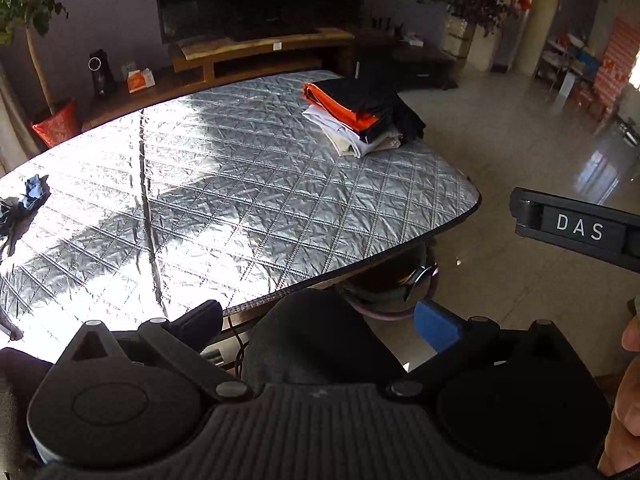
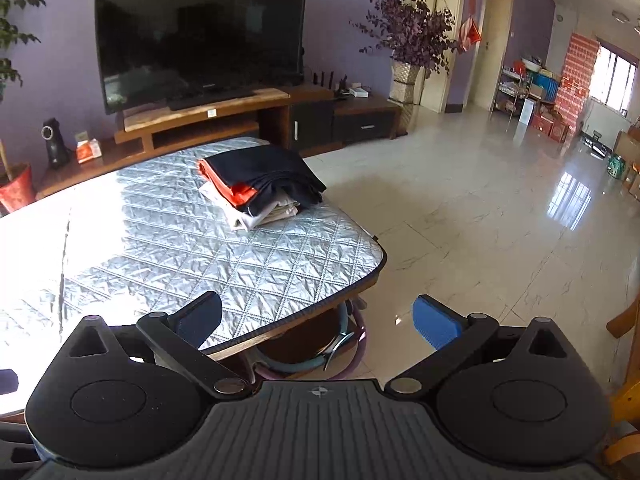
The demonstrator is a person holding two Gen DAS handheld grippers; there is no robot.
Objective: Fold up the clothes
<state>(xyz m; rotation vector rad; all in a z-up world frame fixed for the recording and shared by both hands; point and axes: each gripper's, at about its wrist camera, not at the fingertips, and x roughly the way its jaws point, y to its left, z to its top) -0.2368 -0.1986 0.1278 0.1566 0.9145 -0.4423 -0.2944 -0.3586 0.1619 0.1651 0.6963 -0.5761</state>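
Observation:
A stack of folded clothes (image 1: 360,120), black and orange on top of white and beige, sits at the far right corner of the table with the silver quilted cover (image 1: 240,200). A crumpled blue and dark cloth (image 1: 26,200) lies at the table's left edge. My left gripper (image 1: 318,322) hangs open over the near table edge, with nothing held; a dark rounded shape (image 1: 316,344) that I cannot identify lies below it. My right gripper (image 2: 318,320) is open and empty near the table's right corner, well short of the stack (image 2: 260,184). Part of it, marked DAS (image 1: 576,228), shows in the left wrist view.
A TV (image 2: 200,40) on a wooden stand (image 2: 208,120) is behind the table. Potted plants stand at left (image 2: 16,188) and right (image 2: 408,80). Round basins (image 2: 320,348) sit under the table. Glossy tiled floor (image 2: 480,220) spreads to the right. A hand (image 1: 628,400) shows at the edge.

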